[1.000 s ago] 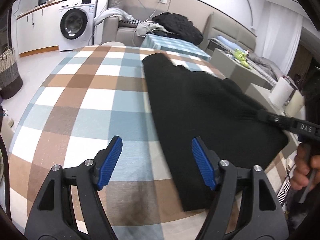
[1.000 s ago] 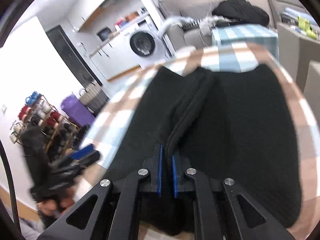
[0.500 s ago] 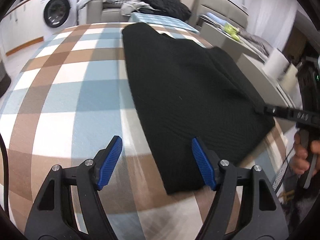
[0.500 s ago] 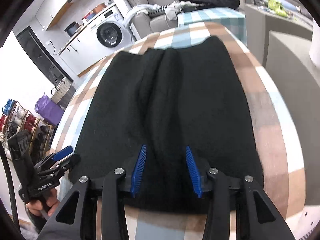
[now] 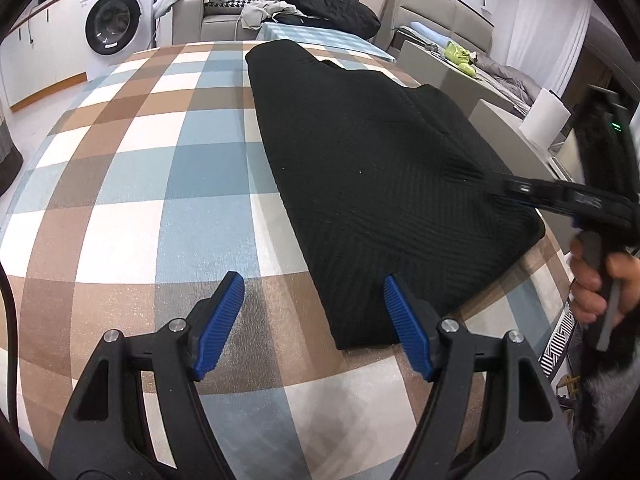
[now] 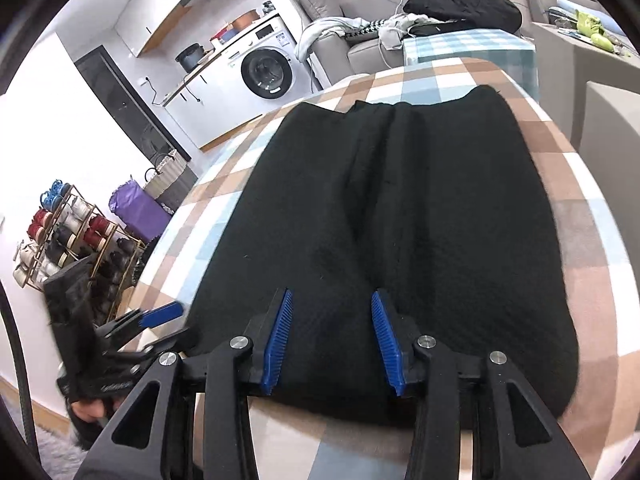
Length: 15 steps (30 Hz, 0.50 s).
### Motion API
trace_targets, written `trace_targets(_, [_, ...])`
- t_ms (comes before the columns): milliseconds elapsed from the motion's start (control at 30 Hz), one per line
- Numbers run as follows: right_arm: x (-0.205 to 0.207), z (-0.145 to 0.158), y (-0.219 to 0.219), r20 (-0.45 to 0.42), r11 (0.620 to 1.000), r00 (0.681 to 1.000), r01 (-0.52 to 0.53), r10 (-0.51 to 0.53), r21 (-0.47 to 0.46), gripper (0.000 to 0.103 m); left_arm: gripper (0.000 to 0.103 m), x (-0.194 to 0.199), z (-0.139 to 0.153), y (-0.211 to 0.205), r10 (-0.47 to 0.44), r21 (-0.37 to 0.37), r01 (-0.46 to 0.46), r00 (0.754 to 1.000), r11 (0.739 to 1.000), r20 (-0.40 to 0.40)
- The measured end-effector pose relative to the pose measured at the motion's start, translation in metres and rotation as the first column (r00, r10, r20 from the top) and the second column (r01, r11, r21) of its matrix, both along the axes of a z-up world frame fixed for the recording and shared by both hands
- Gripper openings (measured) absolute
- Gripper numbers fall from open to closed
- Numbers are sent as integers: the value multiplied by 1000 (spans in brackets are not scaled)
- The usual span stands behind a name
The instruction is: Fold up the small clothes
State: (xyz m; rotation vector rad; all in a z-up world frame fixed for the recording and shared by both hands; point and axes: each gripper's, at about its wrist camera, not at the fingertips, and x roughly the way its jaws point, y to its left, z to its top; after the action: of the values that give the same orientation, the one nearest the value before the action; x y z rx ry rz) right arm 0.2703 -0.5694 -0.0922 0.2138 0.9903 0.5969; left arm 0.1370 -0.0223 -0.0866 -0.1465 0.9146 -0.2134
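A black knit garment [image 5: 380,168] lies folded lengthwise on the checked tablecloth [image 5: 140,200]; a soft ridge runs down its middle [image 6: 376,208]. My left gripper [image 5: 312,284] is open just above the garment's near left corner, its right pad over the fabric edge and its left pad over bare cloth. My right gripper [image 6: 332,340] is open over the near hem, the ridge lying between its blue pads without being pinched. In the left wrist view the right gripper [image 5: 520,190] rests its tip on the garment's right side, held by a hand [image 5: 600,280]. The left gripper [image 6: 160,316] shows at the table's left edge.
A washing machine [image 5: 116,28] and a sofa piled with clothes [image 5: 320,4] stand beyond the table. A grey cabinet with a paper roll [image 5: 544,120] sits close on the right. A shoe rack [image 6: 68,240] and a purple bag [image 6: 140,212] are on the floor to the left.
My right gripper let go of the pinched ridge of fabric and opened; the garment settled flatter. Both grippers sank toward the table, the left one closing in on the near corner.
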Motion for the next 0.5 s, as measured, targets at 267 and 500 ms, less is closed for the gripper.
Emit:
trace_targets(267, [53,-13,19,-66,998,997,29,-26,51,42,70,1,0,1,-1,4,1,1000,1000,4])
trace_targets(500, [101,-15,27,-178,990,979,116,-101,76,39,70,3,1,2,-2,3,2,1000,1000,6])
